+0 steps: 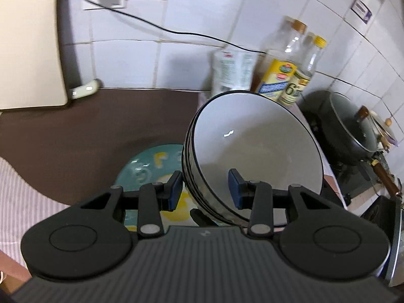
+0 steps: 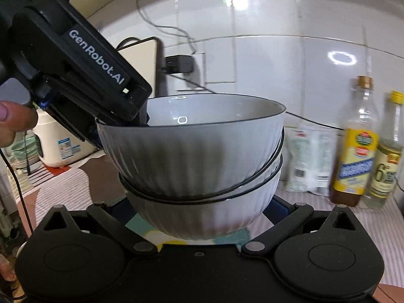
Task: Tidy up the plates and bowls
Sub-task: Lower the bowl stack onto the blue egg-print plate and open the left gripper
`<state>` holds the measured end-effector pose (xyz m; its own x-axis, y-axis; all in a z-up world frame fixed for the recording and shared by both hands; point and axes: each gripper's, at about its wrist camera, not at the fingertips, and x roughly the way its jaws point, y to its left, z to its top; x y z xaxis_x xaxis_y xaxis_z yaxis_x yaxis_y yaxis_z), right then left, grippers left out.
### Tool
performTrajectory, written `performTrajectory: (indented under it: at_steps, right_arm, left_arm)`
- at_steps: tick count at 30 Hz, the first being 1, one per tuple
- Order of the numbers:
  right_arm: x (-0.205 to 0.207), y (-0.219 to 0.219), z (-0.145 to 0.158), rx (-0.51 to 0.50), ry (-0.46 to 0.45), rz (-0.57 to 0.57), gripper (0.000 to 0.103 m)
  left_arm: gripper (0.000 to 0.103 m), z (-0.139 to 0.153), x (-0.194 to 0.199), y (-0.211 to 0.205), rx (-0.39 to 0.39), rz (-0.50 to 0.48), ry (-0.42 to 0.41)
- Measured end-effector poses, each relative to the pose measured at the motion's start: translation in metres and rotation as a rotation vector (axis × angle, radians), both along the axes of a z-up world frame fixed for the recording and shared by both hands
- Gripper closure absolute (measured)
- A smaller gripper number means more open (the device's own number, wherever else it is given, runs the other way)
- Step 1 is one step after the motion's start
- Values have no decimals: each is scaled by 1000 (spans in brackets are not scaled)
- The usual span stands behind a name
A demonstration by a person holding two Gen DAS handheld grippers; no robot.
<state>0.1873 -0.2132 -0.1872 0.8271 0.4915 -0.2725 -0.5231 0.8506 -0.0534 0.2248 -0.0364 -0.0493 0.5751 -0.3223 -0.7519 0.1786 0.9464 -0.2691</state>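
Observation:
Nested white ribbed bowls with black rims (image 1: pixel 255 151) (image 2: pixel 192 151) stand over a teal plate with yellow figures (image 1: pixel 149 166) (image 2: pixel 136 223). In the left wrist view my left gripper (image 1: pixel 205 189) has its blue pads on either side of the bowls' near rim, one pad outside (image 1: pixel 175 192), one inside (image 1: pixel 233 189), with a gap to the wall. In the right wrist view the left gripper (image 2: pixel 121 123) reaches over the top bowl's left rim. My right gripper (image 2: pixel 202 217) is spread wide around the lower bowl; its fingertips are hidden behind the bowl.
Two oil bottles (image 1: pixel 282 68) (image 2: pixel 353 146) and a white pouch (image 1: pixel 232 70) stand by the tiled wall. A dark pan (image 1: pixel 353 131) sits on the stove at right. A black cable (image 1: pixel 176 31) runs from the wall socket. A rice cooker (image 2: pixel 58 141) stands at left.

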Motion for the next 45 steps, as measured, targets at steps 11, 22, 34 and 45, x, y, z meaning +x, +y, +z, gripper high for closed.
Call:
performTrajectory:
  at_steps: [11, 22, 34, 45]
  right_arm:
    - [11, 33, -31, -28, 117, 32, 0]
    - [26, 37, -53, -39, 189, -1, 0]
    - [23, 42, -57, -61, 204, -11, 0]
    - [27, 46, -53, -113, 258, -49, 0]
  left_arm:
    - [65, -39, 3, 30, 18, 48, 70]
    - [65, -71, 23, 28, 37, 33, 107]
    - [65, -74, 20, 26, 71, 16, 91]
    - [63, -77, 19, 24, 60, 52, 87]
